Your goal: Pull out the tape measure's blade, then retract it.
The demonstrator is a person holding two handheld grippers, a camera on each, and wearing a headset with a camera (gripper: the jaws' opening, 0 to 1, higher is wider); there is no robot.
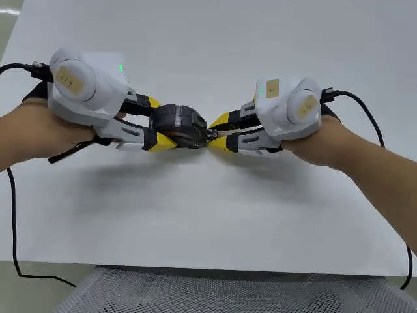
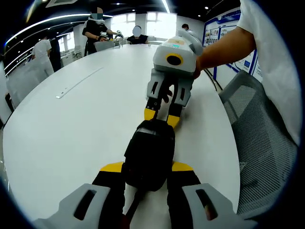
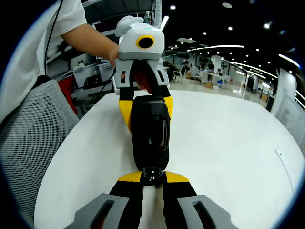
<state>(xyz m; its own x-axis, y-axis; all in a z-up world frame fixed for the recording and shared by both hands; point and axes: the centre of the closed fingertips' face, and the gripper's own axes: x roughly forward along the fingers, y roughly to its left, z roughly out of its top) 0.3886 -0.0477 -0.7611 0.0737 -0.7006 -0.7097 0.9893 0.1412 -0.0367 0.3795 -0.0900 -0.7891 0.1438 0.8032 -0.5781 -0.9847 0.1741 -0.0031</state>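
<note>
— Cable (image 1: pixel 13 215) at far left?
— Dropping over the near edge of the white table (image 1: pixel 208 215), then running up to the left gripper (image 1: pixel 158 124).
— And the left hand (image 1: pixel 32 130)?
— Wrapping round the gripper's white body from behind, lying low over the tabletop.
— Jaws on that side?
— Standing partly open, just as wide as the case, and clamping the black tape measure (image 1: pixel 181 125) across its body. Pressing on it with the yellow tips, one on the far side and one on the near side in the head view.
— Whereabouts of the tape measure, then?
— Hanging between the two grippers over the middle of the table, pointing its mouth toward the right gripper (image 1: pixel 218 132). Casting a faint shadow on the table nearer the person.
— Blade?
— Peeking out as a small metal hook (image 3: pixel 151 175), sitting right at the mouth of the case in the right gripper view.
— Right jaws?
— Sitting nearly together, pinching that hook between the yellow tips, almost touching the case itself.
— And the right hand (image 1: pixel 319 140)?
— Clasping the white body from the right, reaching in from the lower right corner of the head view.
— Surroundings?
— Showing a grey mesh chair (image 1: pixel 228 290) at the near edge of the table. Showing, too, people (image 2: pixel 95 36) standing at the far end of the long table in the left gripper view.
</note>
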